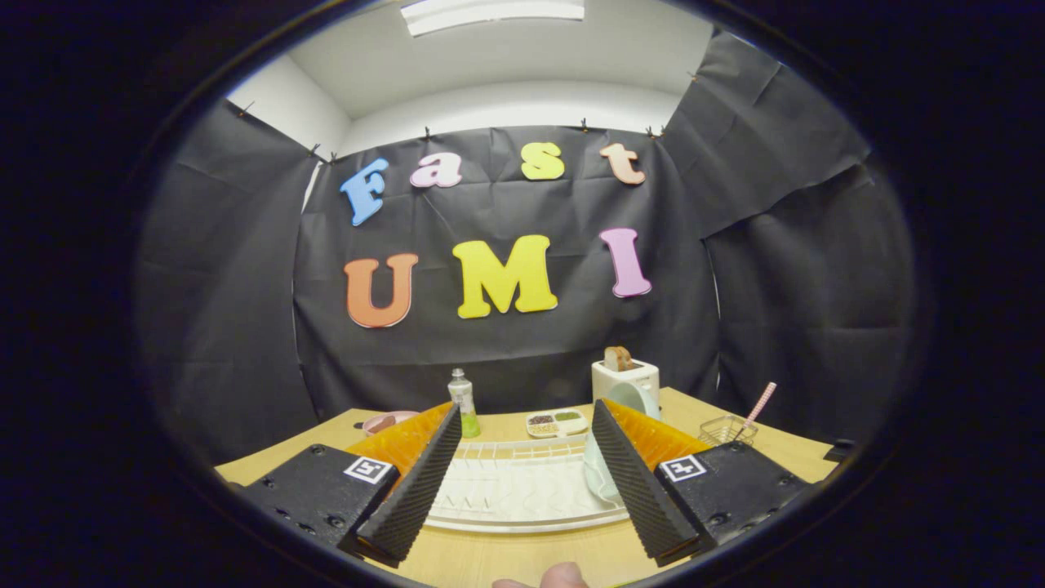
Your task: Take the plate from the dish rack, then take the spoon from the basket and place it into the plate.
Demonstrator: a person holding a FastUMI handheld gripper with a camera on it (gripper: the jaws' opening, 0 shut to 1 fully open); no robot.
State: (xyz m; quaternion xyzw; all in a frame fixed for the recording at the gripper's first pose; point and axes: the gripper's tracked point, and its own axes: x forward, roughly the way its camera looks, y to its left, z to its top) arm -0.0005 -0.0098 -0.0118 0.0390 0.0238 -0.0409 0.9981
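Note:
My gripper is open, and nothing sits between its two ribbed black fingers. The white dish rack lies on the wooden table between and just ahead of them. A pale plate stands on edge at the rack's right end, close against the inner side of the right finger, which hides its middle. Its rounded top shows above that finger. Beyond the right finger, a small wire basket holds the spoon, whose pink striped handle sticks up out of it.
A white toaster with bread stands behind the plate. A clear bottle with green liquid, a small divided dish and a pink object sit farther back. A person's fingertip shows at the table's near edge.

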